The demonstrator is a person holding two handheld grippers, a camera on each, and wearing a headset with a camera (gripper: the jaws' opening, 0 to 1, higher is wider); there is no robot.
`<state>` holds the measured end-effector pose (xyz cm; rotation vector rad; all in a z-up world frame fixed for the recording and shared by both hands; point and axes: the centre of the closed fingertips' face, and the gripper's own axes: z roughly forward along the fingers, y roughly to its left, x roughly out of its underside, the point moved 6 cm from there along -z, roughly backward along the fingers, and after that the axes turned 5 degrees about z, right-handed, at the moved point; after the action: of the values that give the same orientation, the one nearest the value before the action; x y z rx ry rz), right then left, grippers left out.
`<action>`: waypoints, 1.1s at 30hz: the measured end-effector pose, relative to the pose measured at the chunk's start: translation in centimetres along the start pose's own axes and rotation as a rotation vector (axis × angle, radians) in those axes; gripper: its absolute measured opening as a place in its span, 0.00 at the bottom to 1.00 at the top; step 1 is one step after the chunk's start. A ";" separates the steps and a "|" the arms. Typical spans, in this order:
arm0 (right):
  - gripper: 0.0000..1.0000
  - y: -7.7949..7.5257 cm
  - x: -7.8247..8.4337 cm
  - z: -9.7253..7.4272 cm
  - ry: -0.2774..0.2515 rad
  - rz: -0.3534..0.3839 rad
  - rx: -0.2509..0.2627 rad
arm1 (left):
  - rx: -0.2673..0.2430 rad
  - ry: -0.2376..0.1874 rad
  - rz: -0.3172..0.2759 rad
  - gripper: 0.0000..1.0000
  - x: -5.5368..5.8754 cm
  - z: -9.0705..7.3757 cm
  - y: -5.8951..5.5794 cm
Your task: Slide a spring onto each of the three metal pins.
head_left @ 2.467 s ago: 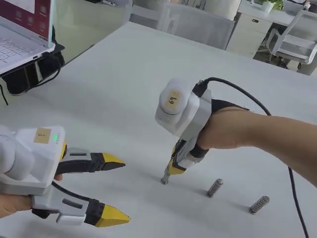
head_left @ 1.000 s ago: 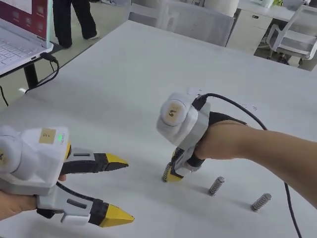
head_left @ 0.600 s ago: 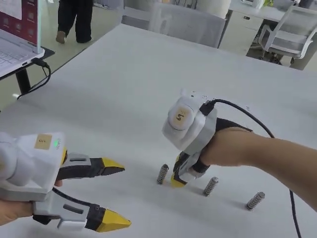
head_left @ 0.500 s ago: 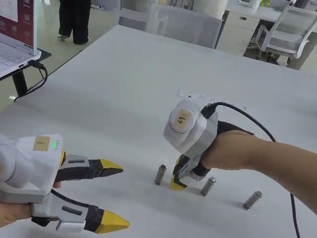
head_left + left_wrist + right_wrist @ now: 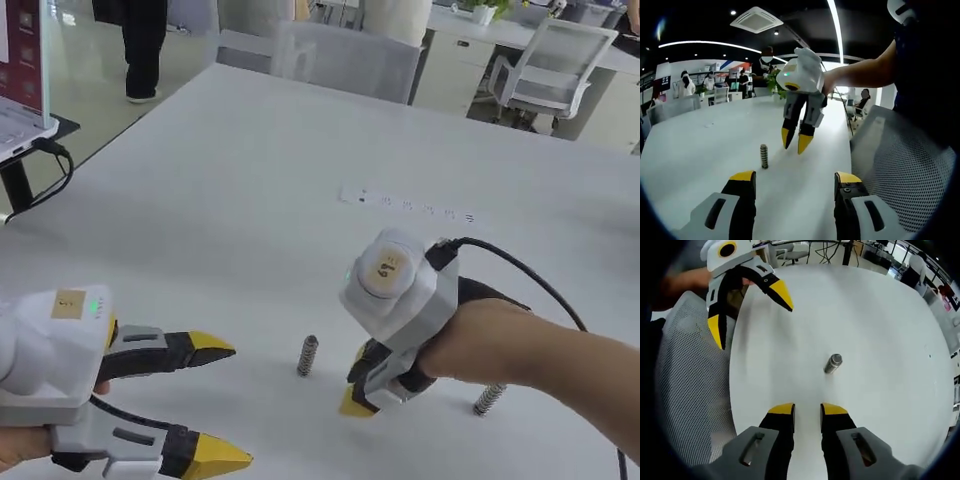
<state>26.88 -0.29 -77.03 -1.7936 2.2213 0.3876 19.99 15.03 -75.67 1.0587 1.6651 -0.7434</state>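
Observation:
A short metal spring (image 5: 307,355) stands upright on the white table (image 5: 250,200), sleeved over a pin, free of both grippers. It also appears as the spring (image 5: 763,156) and, end-on, the spring (image 5: 832,363). My right gripper (image 5: 358,380) hovers just right of it, jaws a narrow gap apart and empty; its own view shows that gap (image 5: 807,409). A second spring (image 5: 487,398) peeks out behind my right hand. My left gripper (image 5: 220,405) is wide open and empty at the near left, and the same wide spread shows in its own view (image 5: 795,177).
A white power strip (image 5: 405,203) lies further back on the table. A laptop (image 5: 12,80) sits off the left edge, office chairs (image 5: 545,60) beyond the far edge. A grey mesh chair (image 5: 900,165) is close behind me. A person stands at the far left.
My right gripper has let go of the spring and drawn back to the right, leaving it upright on the pin. The head camera has shifted; the left gripper stays open.

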 end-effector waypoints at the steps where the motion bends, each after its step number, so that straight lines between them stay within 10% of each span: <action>1: 0.18 0.0 0.3 -0.1 -0.004 0.006 0.002 | 0.000 0.001 0.000 0.59 0.0 0.0 -0.1; 33: 0.20 1.7 10.1 -5.6 -0.204 0.293 0.116 | 0.011 -0.020 -0.014 0.60 -1.1 1.2 -1.5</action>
<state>22.94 -11.17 -75.46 -1.3107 2.3086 0.4661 19.28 13.04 -75.06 1.0446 1.6548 -0.7708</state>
